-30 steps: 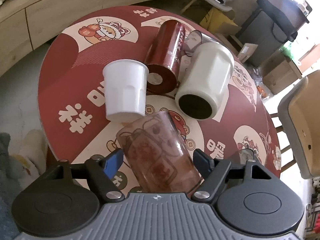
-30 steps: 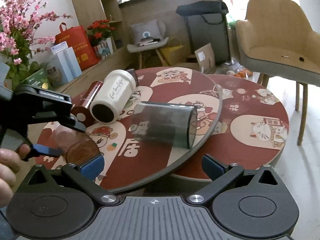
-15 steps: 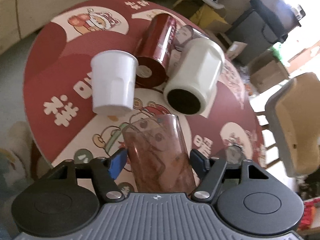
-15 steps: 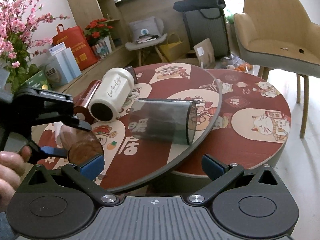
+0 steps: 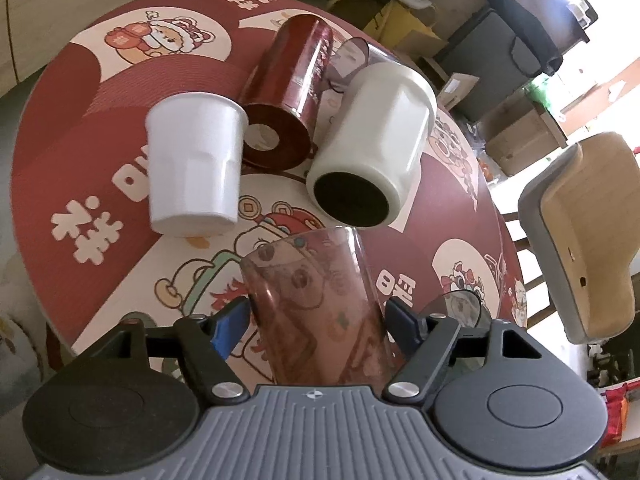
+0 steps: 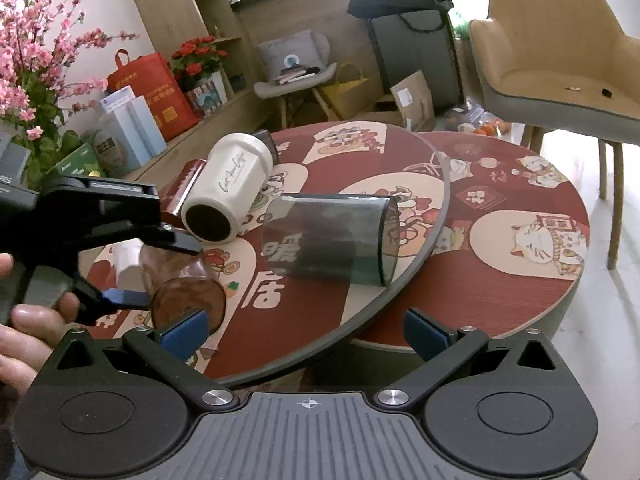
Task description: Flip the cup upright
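Observation:
My left gripper (image 5: 318, 322) is shut on a clear brown plastic cup (image 5: 316, 308), its blue pads pressed on both sides. In the right wrist view the left gripper (image 6: 160, 272) holds that brown cup (image 6: 180, 284) tilted and lifted off the table, its base facing the camera. My right gripper (image 6: 304, 330) is open and empty at the near table edge. A smoky grey clear cup (image 6: 332, 236) lies on its side ahead of it.
A white cup (image 5: 194, 164), a dark red tumbler (image 5: 288, 92) and a cream mug (image 5: 372, 144) lie on their sides on the round red table (image 5: 80, 128). A second, lower round table (image 6: 520, 280) and a tan chair (image 6: 560, 68) stand to the right.
The left gripper has closed on the brown cup and raised it, tilting it more upright. The right gripper has stayed open and nearly still.

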